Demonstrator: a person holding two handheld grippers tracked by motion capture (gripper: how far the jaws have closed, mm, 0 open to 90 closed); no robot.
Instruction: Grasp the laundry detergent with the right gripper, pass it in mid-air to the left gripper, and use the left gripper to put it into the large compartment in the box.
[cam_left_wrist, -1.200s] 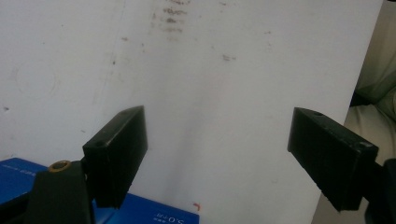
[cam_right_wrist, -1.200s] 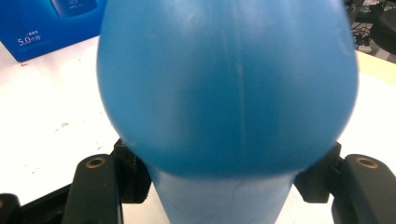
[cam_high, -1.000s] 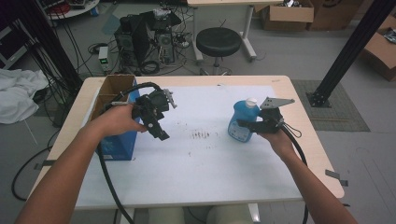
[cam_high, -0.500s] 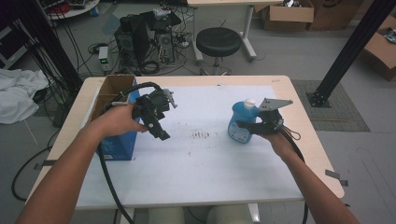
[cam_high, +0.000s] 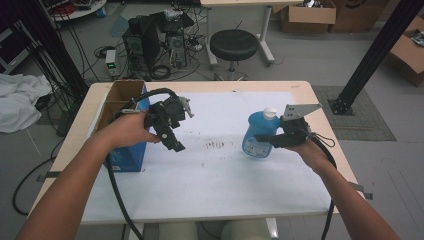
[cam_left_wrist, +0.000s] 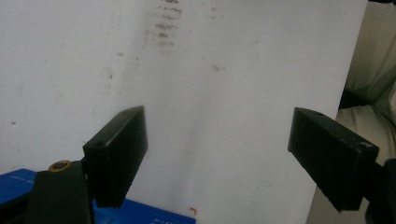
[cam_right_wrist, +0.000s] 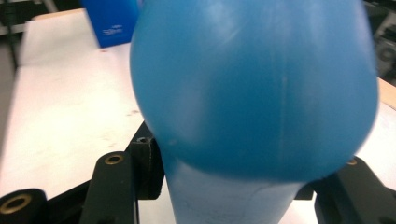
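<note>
A blue bottle (cam_high: 256, 139) with a white cap (cam_high: 270, 113) is held a little above the white table sheet (cam_high: 220, 180) at the right. My right gripper (cam_high: 272, 140) is shut on its body from the right side. In the right gripper view the bottle (cam_right_wrist: 254, 88) bulges close to the lens, squeezed between the black jaws of the right gripper (cam_right_wrist: 236, 172). My left gripper (cam_high: 175, 144) hovers over the sheet's left part, pointing down, open and empty. Its fingers (cam_left_wrist: 119, 149) stand wide apart around the left gripper's (cam_left_wrist: 217, 154) bare gap.
An open box with blue sides (cam_high: 126, 156) stands at the table's left edge, just beside my left hand; the box (cam_left_wrist: 154, 217) also edges the left gripper view. Dark smudges (cam_high: 215, 145) mark the sheet's middle. A black stool (cam_high: 234, 45) stands behind the table.
The right gripper has risen slightly with the blue bottle in it. The left hand and gripper have stayed where they were.
</note>
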